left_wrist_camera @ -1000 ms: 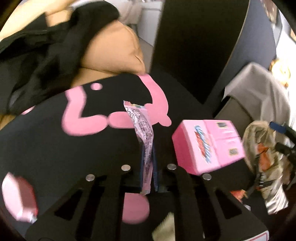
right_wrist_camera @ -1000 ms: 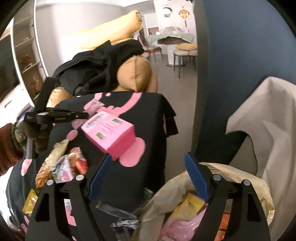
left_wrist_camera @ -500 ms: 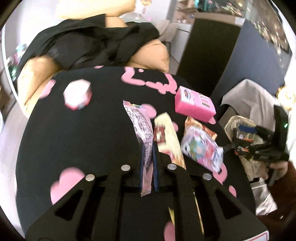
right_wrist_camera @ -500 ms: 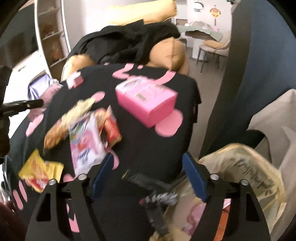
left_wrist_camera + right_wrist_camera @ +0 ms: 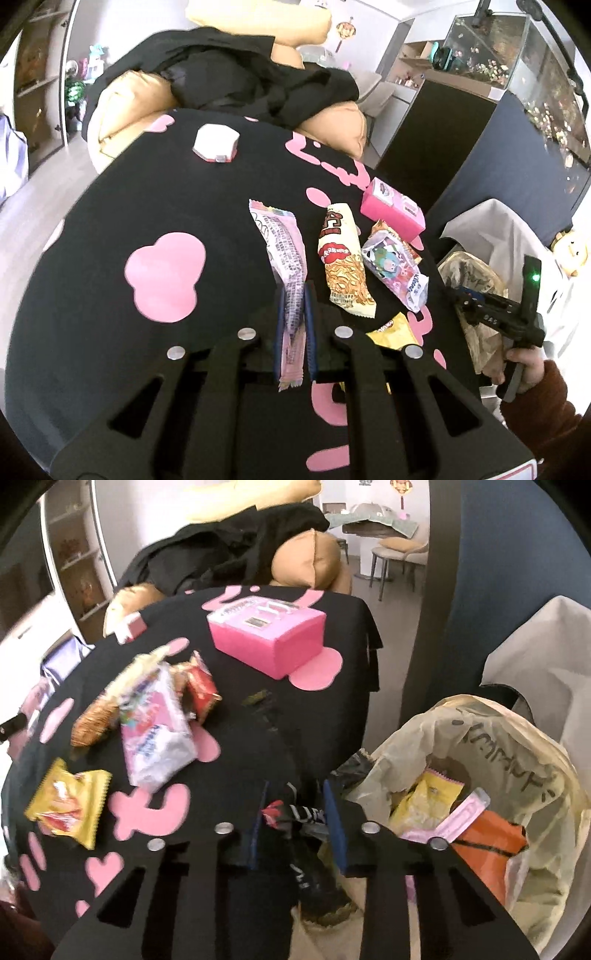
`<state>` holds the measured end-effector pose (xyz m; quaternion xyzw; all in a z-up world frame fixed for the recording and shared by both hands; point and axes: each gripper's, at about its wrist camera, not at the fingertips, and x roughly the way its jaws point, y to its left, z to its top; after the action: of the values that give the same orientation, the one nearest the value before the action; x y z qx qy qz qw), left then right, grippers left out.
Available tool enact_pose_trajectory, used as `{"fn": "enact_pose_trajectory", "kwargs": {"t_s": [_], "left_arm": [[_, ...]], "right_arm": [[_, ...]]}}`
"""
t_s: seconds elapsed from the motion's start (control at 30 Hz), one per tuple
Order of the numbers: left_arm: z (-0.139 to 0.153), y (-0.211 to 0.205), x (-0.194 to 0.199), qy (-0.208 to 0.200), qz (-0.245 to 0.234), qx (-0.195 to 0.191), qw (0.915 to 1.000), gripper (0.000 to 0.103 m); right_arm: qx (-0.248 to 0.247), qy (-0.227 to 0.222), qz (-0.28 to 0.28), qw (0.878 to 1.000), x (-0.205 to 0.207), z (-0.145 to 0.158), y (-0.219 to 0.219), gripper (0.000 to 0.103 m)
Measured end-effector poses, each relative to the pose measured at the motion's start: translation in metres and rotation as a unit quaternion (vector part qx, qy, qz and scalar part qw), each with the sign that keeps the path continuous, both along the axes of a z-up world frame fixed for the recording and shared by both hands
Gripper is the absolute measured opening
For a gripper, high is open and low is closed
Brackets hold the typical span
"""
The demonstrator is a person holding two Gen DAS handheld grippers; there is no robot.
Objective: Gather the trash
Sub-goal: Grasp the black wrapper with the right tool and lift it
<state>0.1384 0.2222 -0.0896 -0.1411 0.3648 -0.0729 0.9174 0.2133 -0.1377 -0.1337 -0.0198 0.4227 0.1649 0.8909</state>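
My left gripper (image 5: 294,295) is shut on a long pink wrapper (image 5: 281,243) and holds it above the black cloth with pink shapes (image 5: 110,221). On the cloth lie a noodle-snack packet (image 5: 341,258), a pink cartoon packet (image 5: 393,266), a yellow packet (image 5: 391,330) and a pink box (image 5: 391,210). My right gripper (image 5: 295,805) is closed on a black wrapper (image 5: 299,816) at the table's edge, beside the beige trash bag (image 5: 498,746) that holds several wrappers. The same packets show in the right wrist view: pink (image 5: 155,723), yellow (image 5: 66,801), red (image 5: 199,686).
A white-and-pink hexagonal box (image 5: 216,142) sits far left on the cloth. A tan sofa with black clothing (image 5: 258,85) stands behind the table. A dark blue panel (image 5: 517,554) and a white cloth (image 5: 546,646) rise behind the bag.
My left gripper has pulled back and up with the pink wrapper, so more of the table shows. My right gripper has closed from wide open onto the black wrapper by the bag.
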Motion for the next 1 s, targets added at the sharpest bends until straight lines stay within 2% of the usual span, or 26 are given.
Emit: {"fn": "enact_pose_trajectory", "kwargs": {"t_s": [0.27,0.43,0.53,0.63,0.7,1.0], "left_arm": [[0.007,0.001,-0.02,-0.01,0.009,-0.001,0.9999,0.008],[-0.002,-0.009,-0.025,0.0,0.003,-0.004,1.0,0.008],[-0.009,-0.015,-0.025,0.01,0.0,0.001,0.9999,0.008],[-0.016,-0.02,-0.026,0.017,-0.003,0.009,0.9998,0.008],[-0.02,-0.02,-0.025,0.022,-0.003,0.006,0.9997,0.008],[-0.026,-0.021,-0.025,0.029,-0.004,-0.001,0.9996,0.009]], "right_arm": [[0.043,-0.014,0.062,0.997,-0.045,0.024,0.027,0.021],[0.086,0.006,0.127,0.988,-0.073,0.022,0.057,0.021],[0.08,0.014,0.148,0.986,-0.084,0.015,0.07,0.021],[0.055,0.021,0.147,0.987,-0.088,0.007,0.074,0.025],[0.05,0.027,0.146,0.988,-0.092,0.004,0.073,0.037],[0.049,0.04,0.126,0.99,-0.095,-0.008,0.058,0.041]]}}
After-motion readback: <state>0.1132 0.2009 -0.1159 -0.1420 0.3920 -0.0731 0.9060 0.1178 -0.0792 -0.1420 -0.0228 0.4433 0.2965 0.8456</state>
